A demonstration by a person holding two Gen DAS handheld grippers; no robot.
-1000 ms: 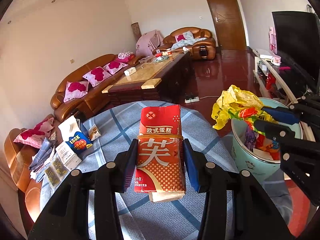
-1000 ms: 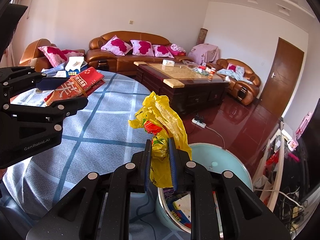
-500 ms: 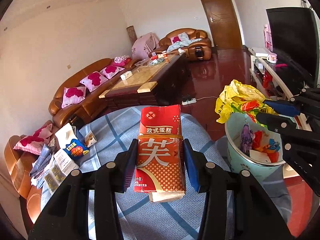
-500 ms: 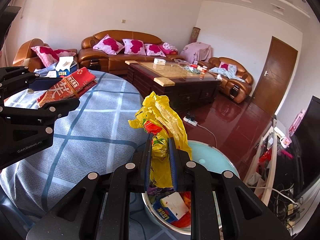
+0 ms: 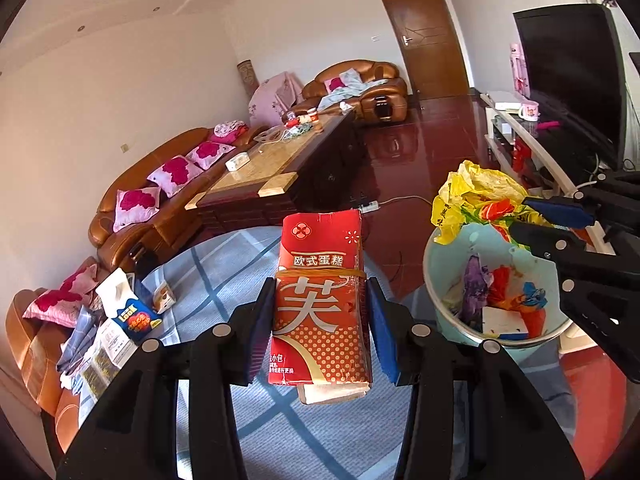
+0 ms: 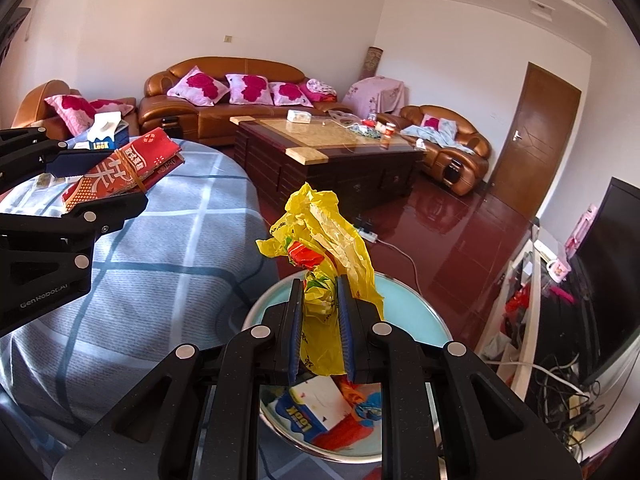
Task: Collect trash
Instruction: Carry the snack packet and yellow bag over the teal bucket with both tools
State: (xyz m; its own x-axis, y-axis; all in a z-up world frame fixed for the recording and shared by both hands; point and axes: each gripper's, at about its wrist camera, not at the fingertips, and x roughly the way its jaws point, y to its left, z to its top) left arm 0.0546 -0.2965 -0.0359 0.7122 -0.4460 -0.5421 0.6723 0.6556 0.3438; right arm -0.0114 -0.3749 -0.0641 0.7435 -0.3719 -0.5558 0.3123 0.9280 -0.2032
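Compared with 1 second back, both grippers had drifted over toward the teal bin point(image 6: 424, 312), so way more of its inside showed in the right wrist view, and the yellow plastic bag point(image 6: 326, 240) hung right above the opening instead of beside it.

The right gripper point(image 6: 320, 320) was pinching that crumpled bag tight between its pads. The left gripper point(image 5: 322, 316) was clamped on both sides of the red cake box point(image 5: 322, 300), which was bound with a rubber band and held above the blue plaid tablecloth point(image 5: 224, 276). In the left view the bin point(image 5: 448, 256) sat just right of the box, off the table edge, already holding colourful wrappers and a white carton.

On the far left of the cloth there was a blue-and-white Look carton point(image 5: 130, 312) plus some leaflets and a small box.

Room-wise: shiny dark red floor point(image 6: 452, 232), a dark wood coffee table point(image 6: 332, 140) with clutter on top, brown leather sofas point(image 6: 224, 92) with pink-and-red cushions along the far wall, a wooden door point(image 6: 544, 132), and a black TV point(image 5: 568, 72) on the right.
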